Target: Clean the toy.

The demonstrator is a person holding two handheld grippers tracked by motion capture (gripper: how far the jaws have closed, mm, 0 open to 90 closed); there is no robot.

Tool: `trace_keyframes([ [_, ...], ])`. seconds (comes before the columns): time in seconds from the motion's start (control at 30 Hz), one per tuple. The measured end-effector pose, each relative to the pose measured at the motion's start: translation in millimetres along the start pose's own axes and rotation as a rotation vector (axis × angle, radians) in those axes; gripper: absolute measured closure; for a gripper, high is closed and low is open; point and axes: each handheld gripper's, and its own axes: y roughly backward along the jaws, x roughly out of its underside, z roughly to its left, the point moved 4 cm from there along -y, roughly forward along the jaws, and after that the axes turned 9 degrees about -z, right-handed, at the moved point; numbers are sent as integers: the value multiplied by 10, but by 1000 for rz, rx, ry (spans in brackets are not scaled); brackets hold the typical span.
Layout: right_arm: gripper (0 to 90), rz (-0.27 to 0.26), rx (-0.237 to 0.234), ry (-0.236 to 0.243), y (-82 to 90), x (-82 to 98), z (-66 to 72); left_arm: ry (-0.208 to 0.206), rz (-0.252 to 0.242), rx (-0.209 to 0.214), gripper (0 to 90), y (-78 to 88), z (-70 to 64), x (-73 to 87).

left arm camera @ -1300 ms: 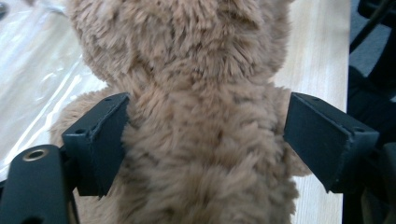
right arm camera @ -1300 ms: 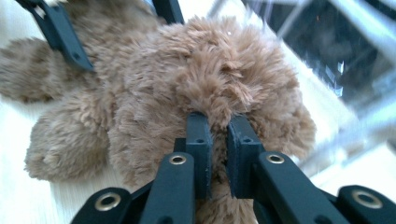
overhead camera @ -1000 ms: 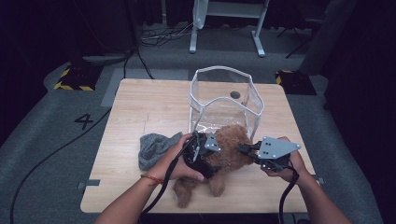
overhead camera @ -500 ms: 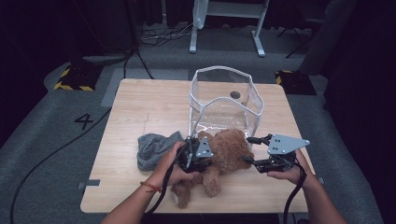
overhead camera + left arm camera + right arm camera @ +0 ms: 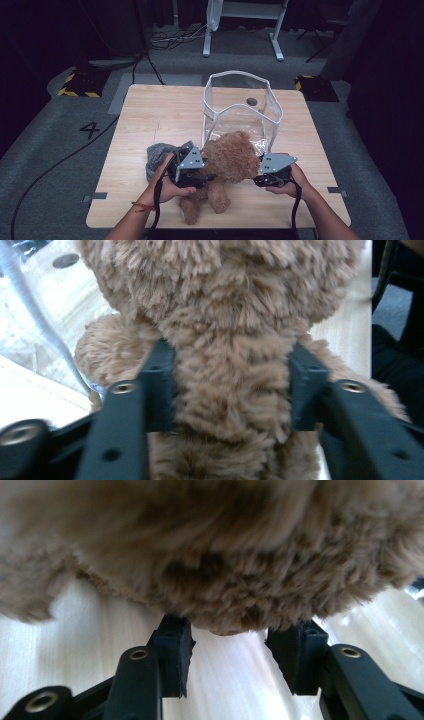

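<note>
A brown plush toy (image 5: 232, 157) sits at the table's near middle, its legs pointing toward the front edge. My left gripper (image 5: 210, 176) is shut on it. In the left gripper view the two jaws press into the fur of the plush toy (image 5: 230, 340) at its narrow middle, either side of the left gripper (image 5: 232, 385). My right gripper (image 5: 252, 179) is at the toy's right side, open. In the right gripper view the plush toy (image 5: 225, 555) hangs just over the tips of the right gripper (image 5: 235, 650), with bare table between the jaws.
A clear plastic bag (image 5: 240, 102) stands open just behind the toy. A grey cloth (image 5: 156, 157) lies left of my left hand. The wooden table (image 5: 150, 115) has bare room at its left and far left. Dark floor with cables surrounds it.
My right gripper has moved left, in against the toy's side. The left gripper has shifted slightly left and nearer with the toy still held.
</note>
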Motion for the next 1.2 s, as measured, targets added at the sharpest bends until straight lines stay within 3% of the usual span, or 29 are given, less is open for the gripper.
trace_keyframes([
  [0.07,534,-30,-10,37,-2,-59,32,18,23,42,395,39,16,-1],
  [0.13,534,-56,-17,67,7,-99,60,18,42,48,296,49,26,-13],
  [0.2,534,-78,-29,95,5,-150,87,18,74,32,125,9,22,-32],
  [0.3,534,-102,-47,109,-29,-240,108,-20,141,8,3,-89,8,-53],
  [0.37,540,-128,-63,111,-60,-309,132,-42,166,-13,0,-169,-1,-46],
  [0.4,541,-134,-68,120,-75,-349,154,-63,185,-49,0,-196,-7,-28],
  [0.43,543,-129,-72,137,-95,-387,184,-92,184,-131,64,-207,3,-11],
  [0.47,541,-117,-74,159,-115,-415,214,-90,170,-178,214,-209,21,7],
  [0.53,537,-104,-60,175,-152,-444,240,-62,123,-176,280,-147,66,47],
  [0.67,446,-147,-92,105,-122,-463,226,-4,31,-201,378,-11,137,146],
  [0.77,394,-148,-78,89,-30,-443,177,20,-12,-222,396,73,163,178],
  [0.9,339,-127,0,23,138,-374,-61,33,-55,-228,408,185,191,167],
  [0.97,325,-97,78,14,202,-356,-203,43,-86,-226,415,229,184,168],
  [1.1,310,-92,200,-45,360,-393,-524,55,-133,-237,425,318,188,168],
  [1.2,323,-58,274,-61,418,-444,-748,63,-158,-244,433,376,199,156],
])
